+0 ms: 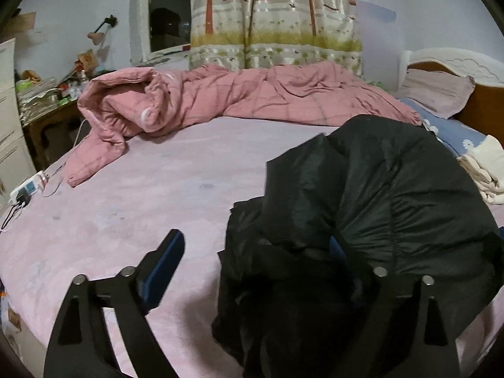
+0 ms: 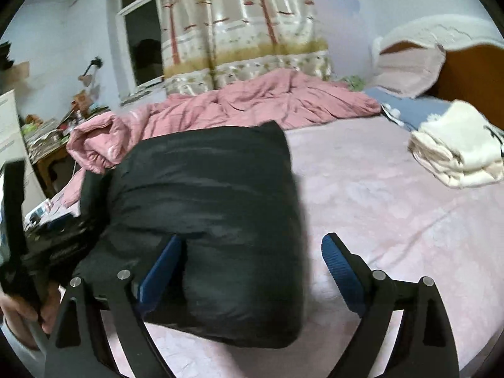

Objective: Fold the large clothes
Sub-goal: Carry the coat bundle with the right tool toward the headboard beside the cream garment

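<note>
A black puffy jacket (image 1: 362,201) lies bunched on the pink bed sheet (image 1: 141,208). My left gripper (image 1: 255,249) is open, jaws wide apart; its left finger (image 1: 167,264) is over bare sheet and its right finger (image 1: 337,249) is mostly buried in the jacket's folds. In the right wrist view the jacket (image 2: 204,208) is a folded block. My right gripper (image 2: 255,255) is open around the jacket's near right part, with the left finger (image 2: 163,267) against the fabric and the right finger (image 2: 340,267) over bare sheet. Nothing is gripped.
A crumpled pink quilt (image 1: 239,100) lies along the far side of the bed. Folded cream clothes (image 2: 456,151) sit at the right near blue bedding (image 2: 412,110) and the headboard. A cluttered nightstand (image 1: 50,107) and a power strip (image 1: 28,189) are at the left.
</note>
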Demonstrator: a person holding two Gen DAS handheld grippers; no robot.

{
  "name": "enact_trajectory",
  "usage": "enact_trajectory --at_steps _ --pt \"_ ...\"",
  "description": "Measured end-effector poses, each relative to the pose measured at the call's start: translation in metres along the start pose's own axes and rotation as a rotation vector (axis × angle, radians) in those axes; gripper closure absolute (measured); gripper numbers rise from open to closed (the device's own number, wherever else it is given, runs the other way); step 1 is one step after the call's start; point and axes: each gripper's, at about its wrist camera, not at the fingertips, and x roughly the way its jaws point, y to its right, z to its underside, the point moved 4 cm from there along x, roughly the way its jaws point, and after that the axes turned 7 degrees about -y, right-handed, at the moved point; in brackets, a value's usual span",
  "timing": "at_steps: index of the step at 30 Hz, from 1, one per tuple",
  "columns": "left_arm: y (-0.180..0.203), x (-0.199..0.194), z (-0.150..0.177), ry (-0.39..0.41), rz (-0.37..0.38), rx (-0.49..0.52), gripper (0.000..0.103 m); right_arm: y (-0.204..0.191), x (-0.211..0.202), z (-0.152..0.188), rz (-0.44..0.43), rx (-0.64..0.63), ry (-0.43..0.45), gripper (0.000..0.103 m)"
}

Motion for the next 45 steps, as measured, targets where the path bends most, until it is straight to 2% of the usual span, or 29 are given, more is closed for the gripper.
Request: enact_trajectory --at_steps 2,4,6,7,9,10,12,17,18,20,22,23,25,30,33,36,38,42,45 --pt "-0.003 0.002 0.01 -0.012 0.021 -0.025 0.002 0.002 0.006 0.001 -0.018 0.005 -0.022 0.01" --pt "-0.011 0.015 0.016 -0.058 0.091 -0.09 0.0 0.001 0.014 0.004 -0.036 -0.006 -0.046 0.009" --pt "-0.017 0.032 0.025 -0.15 0.217 -0.181 0.0 -0.001 0.022 0.007 -0.045 -0.019 -0.062 0.003" --pt "-0.023 0.042 0.03 -0.2 0.305 -0.243 0.0 -0.002 0.027 0.009 -0.049 -0.021 -0.07 0.0" --pt "-0.03 0.056 0.039 -0.272 0.439 -0.334 0.0 -0.002 0.034 0.015 -0.072 -0.01 -0.087 0.0" --pt "-0.031 0.057 0.04 -0.27 0.461 -0.337 0.0 -0.001 0.04 0.017 -0.094 0.014 -0.102 0.0" --pt "-0.028 0.052 0.039 -0.247 0.465 -0.305 0.0 0.002 0.046 0.019 -0.112 0.04 -0.114 0.0" --pt "-0.02 0.047 0.042 -0.223 0.473 -0.292 0.0 -0.001 0.054 0.024 -0.128 0.012 -0.145 0.001" --pt "-0.018 0.046 0.042 -0.218 0.49 -0.28 0.005 -0.002 0.054 0.024 -0.131 0.01 -0.147 0.006" --pt "-0.012 0.043 0.039 -0.195 0.545 -0.262 0.039 -0.005 0.048 0.024 -0.112 0.001 -0.114 0.023" --pt "-0.005 0.029 0.036 -0.137 0.527 -0.215 0.058 -0.015 0.039 0.024 -0.078 -0.05 -0.063 0.046" --pt "0.001 0.022 0.034 -0.106 0.498 -0.174 0.065 -0.022 0.033 0.024 -0.051 -0.087 -0.039 0.049" --pt "0.009 0.008 0.03 -0.052 0.448 -0.114 0.069 -0.029 0.023 0.022 -0.023 -0.115 -0.015 0.057" --pt "0.015 -0.014 0.013 0.009 0.456 -0.097 0.071 -0.029 -0.003 0.012 -0.025 -0.116 0.028 0.058" --pt "0.024 -0.034 0.0 0.078 0.443 -0.047 0.07 -0.027 -0.026 0.001 -0.017 -0.127 0.076 0.058" --pt "0.037 -0.051 -0.02 0.145 0.444 -0.006 0.07 -0.02 -0.047 -0.014 -0.013 -0.123 0.121 0.057" --pt "0.049 -0.062 -0.038 0.172 0.471 0.0 0.07 -0.011 -0.065 -0.028 -0.001 -0.129 0.157 0.057" --pt "0.097 -0.083 -0.075 0.246 0.527 0.061 0.07 0.019 -0.102 -0.061 0.054 -0.143 0.243 0.057" --pt "0.148 -0.092 -0.105 0.305 0.585 0.112 0.069 0.061 -0.131 -0.094 0.133 -0.137 0.313 0.056"
